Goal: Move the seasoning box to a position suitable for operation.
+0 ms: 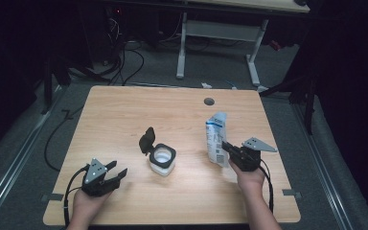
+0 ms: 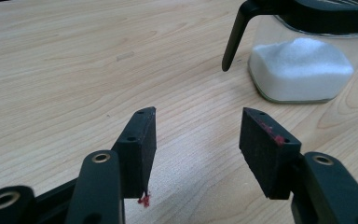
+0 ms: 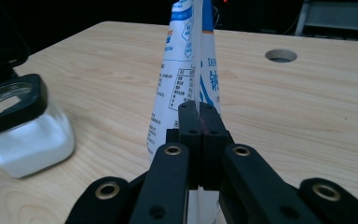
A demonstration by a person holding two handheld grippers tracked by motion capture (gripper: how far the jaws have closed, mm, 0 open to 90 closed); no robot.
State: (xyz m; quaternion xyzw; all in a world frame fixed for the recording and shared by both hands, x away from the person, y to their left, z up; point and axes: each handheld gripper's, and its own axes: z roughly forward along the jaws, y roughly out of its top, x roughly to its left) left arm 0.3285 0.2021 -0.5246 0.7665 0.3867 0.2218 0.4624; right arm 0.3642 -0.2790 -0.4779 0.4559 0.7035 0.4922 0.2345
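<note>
A white and blue pouch (image 1: 215,136) stands upright on the table right of centre. My right gripper (image 1: 226,146) is shut on its lower edge; in the right gripper view the jaws (image 3: 199,112) meet on the pouch's seam (image 3: 186,60). A clear square jar (image 1: 163,159) of white powder sits mid-table, its black hinged lid (image 1: 147,140) flipped open to the left. My left gripper (image 1: 116,171) rests near the front left, open with nothing between its jaws (image 2: 198,135), and points toward the jar (image 2: 300,70). The jar (image 3: 23,135) also appears left of the pouch.
The wooden table (image 1: 124,115) has a round cable hole (image 1: 209,101) near its far edge, seen too in the right gripper view (image 3: 280,55). Beyond the table stand a white desk frame (image 1: 220,43) and floor cables (image 1: 124,62).
</note>
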